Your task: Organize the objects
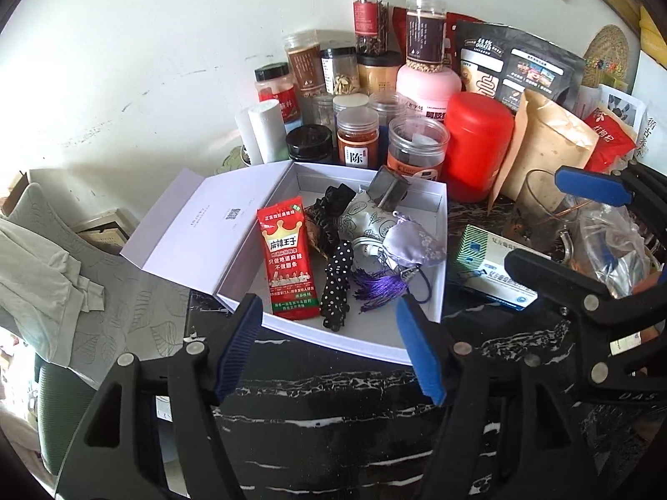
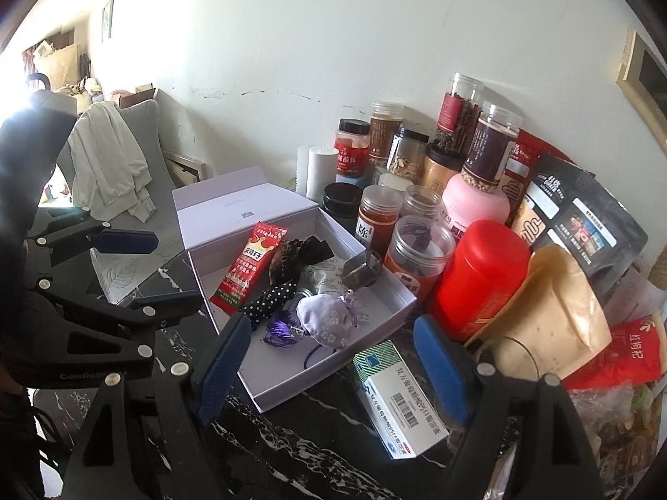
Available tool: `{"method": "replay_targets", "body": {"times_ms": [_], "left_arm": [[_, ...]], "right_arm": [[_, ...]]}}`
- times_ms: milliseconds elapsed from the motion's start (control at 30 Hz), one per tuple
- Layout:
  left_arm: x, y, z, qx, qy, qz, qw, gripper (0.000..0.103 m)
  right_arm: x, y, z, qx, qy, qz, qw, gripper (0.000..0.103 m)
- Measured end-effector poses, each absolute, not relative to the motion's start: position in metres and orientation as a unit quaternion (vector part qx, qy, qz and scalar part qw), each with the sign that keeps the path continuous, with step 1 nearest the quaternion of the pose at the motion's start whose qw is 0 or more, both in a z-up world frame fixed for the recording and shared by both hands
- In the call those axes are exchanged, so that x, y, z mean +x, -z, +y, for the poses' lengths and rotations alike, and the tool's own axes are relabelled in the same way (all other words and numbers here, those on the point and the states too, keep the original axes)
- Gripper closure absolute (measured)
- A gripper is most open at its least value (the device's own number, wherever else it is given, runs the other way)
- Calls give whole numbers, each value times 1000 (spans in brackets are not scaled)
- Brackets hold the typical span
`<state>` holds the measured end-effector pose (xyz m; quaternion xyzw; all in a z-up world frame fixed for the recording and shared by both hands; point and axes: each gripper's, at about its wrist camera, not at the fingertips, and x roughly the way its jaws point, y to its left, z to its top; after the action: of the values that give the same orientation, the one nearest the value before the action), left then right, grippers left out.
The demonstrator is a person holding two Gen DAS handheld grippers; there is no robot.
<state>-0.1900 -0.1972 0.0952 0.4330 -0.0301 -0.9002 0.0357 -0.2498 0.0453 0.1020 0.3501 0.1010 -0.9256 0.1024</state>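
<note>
An open white box (image 1: 437, 291) (image 2: 287, 387) lies on the black marble table. In it are a red snack packet (image 1: 287, 258) (image 2: 246, 271), a polka-dot hair tie (image 1: 337, 283) (image 2: 267, 302), a lilac sachet (image 1: 412, 246) (image 2: 325, 318) with a purple tassel (image 1: 379, 287), and a dark metal cube (image 1: 387, 191) (image 2: 362, 273). My left gripper (image 1: 333, 350) is open and empty at the box's near edge. My right gripper (image 2: 333, 366) is open and empty; a medicine box (image 2: 396, 400) (image 1: 487, 266) lies between its fingers' line, right of the white box.
Many spice jars (image 1: 358, 137), a red canister (image 1: 475, 146) (image 2: 479, 279), a pink jar (image 2: 475, 204), a tan pouch (image 2: 558, 316) and black bags (image 1: 517, 62) crowd the back and right. A glass (image 1: 542, 208) stands right. A chair with cloth (image 2: 112, 162) is left.
</note>
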Motion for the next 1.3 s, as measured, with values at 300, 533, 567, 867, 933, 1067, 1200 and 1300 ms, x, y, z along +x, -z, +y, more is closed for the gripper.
{"method": "replay_targets", "body": {"times_ms": [300, 533, 567, 867, 933, 1067, 1200, 1300], "left_arm": [[-140, -119, -187, 415, 907, -38, 53, 28], [-106, -124, -181, 408, 910, -40, 68, 25], [-102, -124, -181, 407, 910, -38, 68, 25], [-67, -112, -173, 409, 909, -19, 76, 25], [-61, -108, -170, 408, 909, -18, 77, 25], [-53, -100, -164, 414, 907, -17, 72, 25], [-46, -94, -163, 419, 905, -7, 71, 25], [-41, -90, -164, 421, 903, -3, 80, 25]], "right_arm": [[-206, -122, 44, 333, 934, 106, 79, 21], [-173, -122, 42, 327, 937, 105, 68, 21], [-169, -121, 42, 326, 937, 105, 67, 21], [-137, -107, 39, 331, 935, 111, 64, 19], [-131, -104, 39, 333, 934, 110, 65, 19], [-125, -96, 40, 342, 931, 103, 68, 19], [-118, -88, 42, 348, 930, 98, 70, 19], [-115, -84, 42, 351, 928, 99, 74, 19]]}}
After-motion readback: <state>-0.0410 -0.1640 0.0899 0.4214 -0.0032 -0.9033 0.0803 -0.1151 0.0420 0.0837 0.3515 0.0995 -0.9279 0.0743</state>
